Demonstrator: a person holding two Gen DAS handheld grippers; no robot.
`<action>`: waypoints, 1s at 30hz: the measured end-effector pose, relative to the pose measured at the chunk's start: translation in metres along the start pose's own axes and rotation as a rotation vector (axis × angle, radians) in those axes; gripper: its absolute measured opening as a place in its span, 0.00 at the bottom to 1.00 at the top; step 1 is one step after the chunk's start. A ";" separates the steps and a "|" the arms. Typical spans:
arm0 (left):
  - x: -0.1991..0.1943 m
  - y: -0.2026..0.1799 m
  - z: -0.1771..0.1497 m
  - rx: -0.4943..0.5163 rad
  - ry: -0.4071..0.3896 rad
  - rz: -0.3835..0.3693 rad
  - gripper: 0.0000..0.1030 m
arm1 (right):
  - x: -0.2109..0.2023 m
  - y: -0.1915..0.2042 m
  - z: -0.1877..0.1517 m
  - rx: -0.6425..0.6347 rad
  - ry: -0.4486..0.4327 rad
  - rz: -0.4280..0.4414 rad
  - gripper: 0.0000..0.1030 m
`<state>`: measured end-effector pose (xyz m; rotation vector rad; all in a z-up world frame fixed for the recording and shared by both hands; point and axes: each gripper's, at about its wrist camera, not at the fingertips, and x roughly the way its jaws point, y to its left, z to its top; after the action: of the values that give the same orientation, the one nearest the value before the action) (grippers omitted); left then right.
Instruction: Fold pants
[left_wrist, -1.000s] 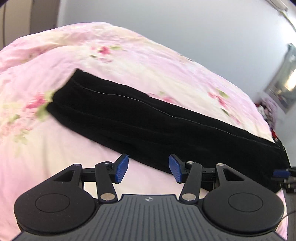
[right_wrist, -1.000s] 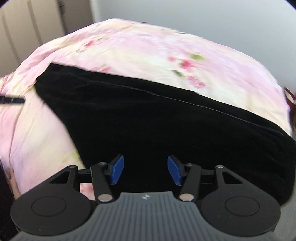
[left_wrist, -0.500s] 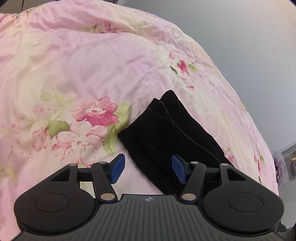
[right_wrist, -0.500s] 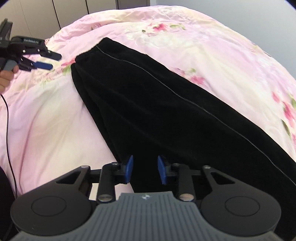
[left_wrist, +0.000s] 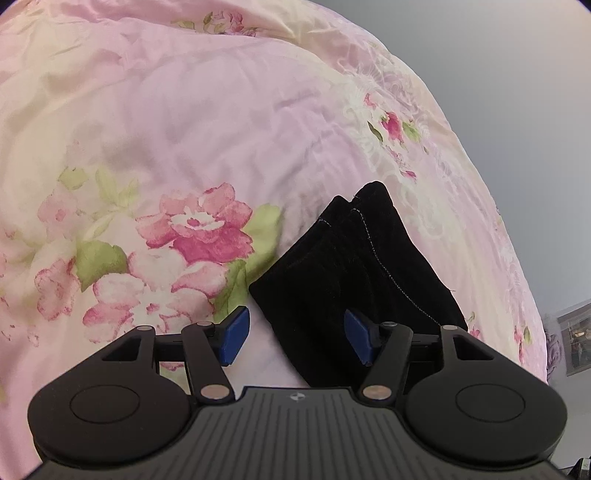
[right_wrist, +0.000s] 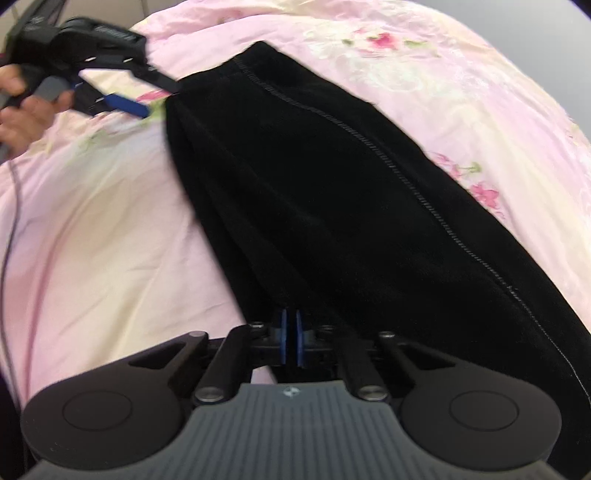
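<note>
Across a pink flowered bedspread (left_wrist: 177, 122) lie the black pants (right_wrist: 332, 192), already doubled leg on leg into one long strip running from the hems at the left end toward the waist at the right.

At the left end, the left gripper (left_wrist: 293, 341) hangs over the near corner of the hems (left_wrist: 354, 251), its blue pads spread wide; its jaws have just been opening and the cloth lies under the gap, not pinched. From the right wrist view the same tool shows in a hand (right_wrist: 26, 107) at the strip's far end.

Further right, the right gripper (right_wrist: 290, 341) has its pads pressed together at the near edge of the strip; its jaws have just been closing, and whether any cloth is caught between them cannot be told, though they sit right at the fabric's edge.

This fabric looks soft, thick and velvety, so it should be light, limp and apt to sag or slide off its stack; taking both layers at the corners seems wisest.

A second ago both tools looked at the strip's middle with pads parted; now each has travelled to its own end.
</note>
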<state>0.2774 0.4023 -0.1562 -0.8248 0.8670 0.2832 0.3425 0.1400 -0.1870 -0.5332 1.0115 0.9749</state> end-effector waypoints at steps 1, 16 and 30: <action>0.002 0.000 0.000 0.003 0.005 0.004 0.68 | -0.003 0.005 -0.001 -0.037 0.016 -0.001 0.00; 0.032 -0.005 -0.002 -0.029 -0.047 0.026 0.55 | -0.028 -0.009 0.006 0.012 0.017 -0.026 0.48; -0.052 -0.086 0.004 0.278 -0.261 -0.117 0.29 | -0.015 -0.108 0.033 0.082 0.025 -0.260 0.22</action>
<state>0.2926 0.3529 -0.0696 -0.5620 0.5945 0.1578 0.4490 0.1062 -0.1644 -0.5935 0.9727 0.6944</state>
